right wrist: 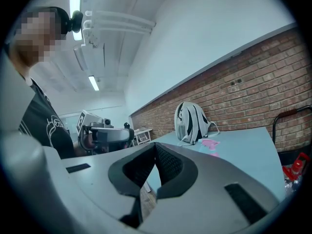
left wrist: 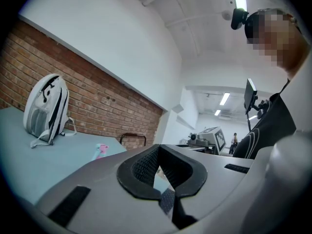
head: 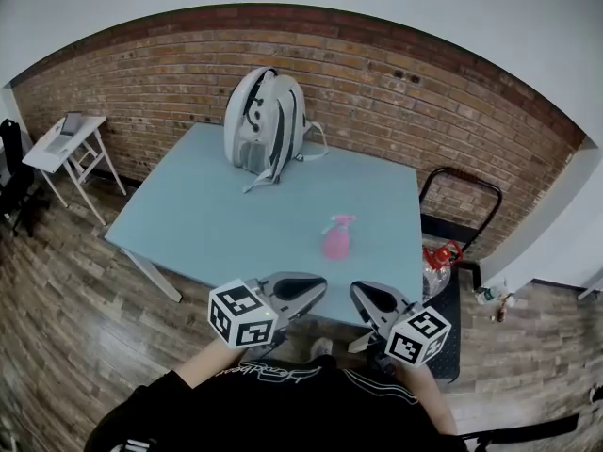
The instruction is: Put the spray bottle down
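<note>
The pink spray bottle [head: 337, 236] stands upright on the light blue table [head: 207, 215], near its front right part, with nothing holding it. It also shows small in the left gripper view, as the spray bottle [left wrist: 101, 151], and in the right gripper view, as the spray bottle [right wrist: 210, 144]. My left gripper [head: 318, 287] and right gripper [head: 357, 294] hover side by side at the table's front edge, close to my body and short of the bottle. Each has its jaws shut with nothing between them: left gripper [left wrist: 157, 150], right gripper [right wrist: 155, 147].
A grey and white backpack [head: 266, 121] stands at the table's far side before the brick wall. A black metal frame [head: 462, 191] with a red item [head: 441, 252] sits right of the table. A white stand [head: 66, 139] is at the far left. The floor is wood.
</note>
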The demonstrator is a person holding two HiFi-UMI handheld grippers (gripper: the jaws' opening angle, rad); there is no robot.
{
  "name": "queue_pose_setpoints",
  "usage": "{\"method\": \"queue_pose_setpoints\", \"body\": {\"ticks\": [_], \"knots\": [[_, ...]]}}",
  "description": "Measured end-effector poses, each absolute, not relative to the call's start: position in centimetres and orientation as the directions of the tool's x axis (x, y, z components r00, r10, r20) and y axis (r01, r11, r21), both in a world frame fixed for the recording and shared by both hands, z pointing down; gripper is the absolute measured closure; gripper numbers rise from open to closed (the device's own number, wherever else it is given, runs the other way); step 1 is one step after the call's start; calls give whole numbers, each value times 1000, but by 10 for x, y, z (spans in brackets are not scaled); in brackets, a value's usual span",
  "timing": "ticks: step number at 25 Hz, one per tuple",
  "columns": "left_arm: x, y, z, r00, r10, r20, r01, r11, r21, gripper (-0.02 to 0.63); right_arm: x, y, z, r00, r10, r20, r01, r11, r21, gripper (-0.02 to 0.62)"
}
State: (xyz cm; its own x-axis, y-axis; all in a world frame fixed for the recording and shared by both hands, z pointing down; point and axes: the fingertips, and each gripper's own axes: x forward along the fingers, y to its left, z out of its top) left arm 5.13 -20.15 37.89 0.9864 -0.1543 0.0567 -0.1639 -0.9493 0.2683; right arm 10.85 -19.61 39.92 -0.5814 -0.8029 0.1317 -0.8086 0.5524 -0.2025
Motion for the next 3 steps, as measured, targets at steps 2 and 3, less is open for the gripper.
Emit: {"method": "queue_pose_setpoints", "body": {"ticks": [2,3], "knots": [[43,-204,380,984,-166,58,-176,-946,273,598,103,-198,400,-580,-805,126,-808,549,-212,581],[39,-205,381,983,-172,59,-182,-944,276,598,99,-199,400,-581,-805,123,-807,549,-218,581]]}}
